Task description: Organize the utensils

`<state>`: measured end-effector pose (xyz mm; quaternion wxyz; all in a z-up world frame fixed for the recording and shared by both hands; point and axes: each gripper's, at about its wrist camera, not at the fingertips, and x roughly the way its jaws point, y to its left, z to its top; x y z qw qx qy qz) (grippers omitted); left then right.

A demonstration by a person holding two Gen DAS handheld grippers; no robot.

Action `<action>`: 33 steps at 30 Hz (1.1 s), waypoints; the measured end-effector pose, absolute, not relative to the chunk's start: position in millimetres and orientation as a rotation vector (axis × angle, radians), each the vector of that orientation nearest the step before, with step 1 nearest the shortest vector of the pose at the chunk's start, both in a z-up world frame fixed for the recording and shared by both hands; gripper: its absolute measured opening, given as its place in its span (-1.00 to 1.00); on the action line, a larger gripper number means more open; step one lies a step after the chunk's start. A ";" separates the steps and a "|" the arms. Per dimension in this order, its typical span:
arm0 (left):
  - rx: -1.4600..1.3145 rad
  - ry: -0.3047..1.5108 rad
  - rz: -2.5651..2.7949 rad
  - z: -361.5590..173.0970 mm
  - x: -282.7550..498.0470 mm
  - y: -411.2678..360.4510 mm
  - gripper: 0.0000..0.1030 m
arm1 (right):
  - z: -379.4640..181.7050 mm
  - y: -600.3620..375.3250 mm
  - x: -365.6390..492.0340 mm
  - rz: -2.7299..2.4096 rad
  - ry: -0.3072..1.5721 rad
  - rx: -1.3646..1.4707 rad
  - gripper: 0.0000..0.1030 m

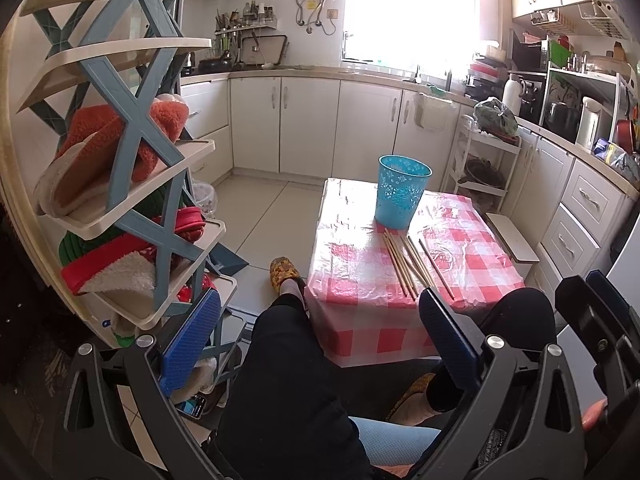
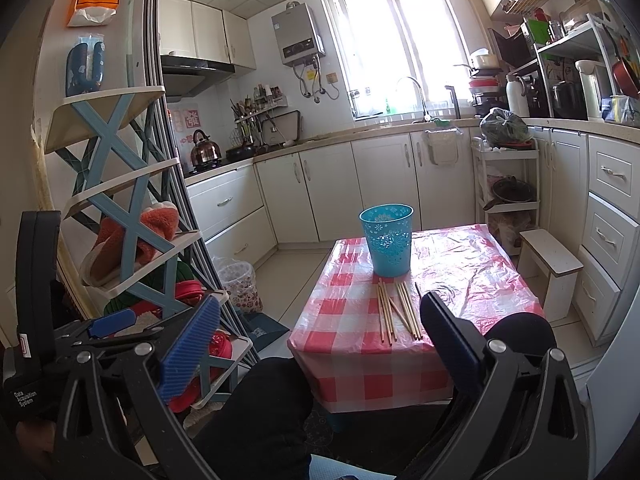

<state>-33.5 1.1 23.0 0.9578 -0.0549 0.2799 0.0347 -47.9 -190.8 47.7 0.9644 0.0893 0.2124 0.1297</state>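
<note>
One blue cup (image 2: 386,241) is standing on the desk (image 2: 472,280), and about eight chopsticks (image 2: 398,312) are lying loose just in front of it, on its near side. The left gripper (image 1: 316,344) and the right gripper (image 2: 320,344) are hovering short of the desk, fingers (image 2: 188,354) spread, grasping nothing.
</note>
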 end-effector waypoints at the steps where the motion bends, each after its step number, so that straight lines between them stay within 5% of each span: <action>1: -0.115 0.567 0.069 22.9 -33.7 1.4 0.86 | 47.7 -190.8 -47.8 0.262 0.431 0.181 0.87; 12: -0.114 0.669 0.077 10.4 11.3 3.6 0.85 | 42.9 -199.5 -21.5 0.224 0.459 0.183 0.87; 23: -0.134 0.803 0.073 -35.6 110.1 2.1 0.86 | -26.9 -230.0 127.8 0.147 0.661 0.070 0.86; 29: -0.157 0.869 0.059 -66.8 170.2 0.1 0.86 | -96.1 -256.1 234.3 0.130 0.892 0.026 0.04; 33: -0.175 0.925 0.037 -91.3 207.7 -7.1 0.86 | -133.5 -264.6 282.5 0.123 0.998 0.027 -0.33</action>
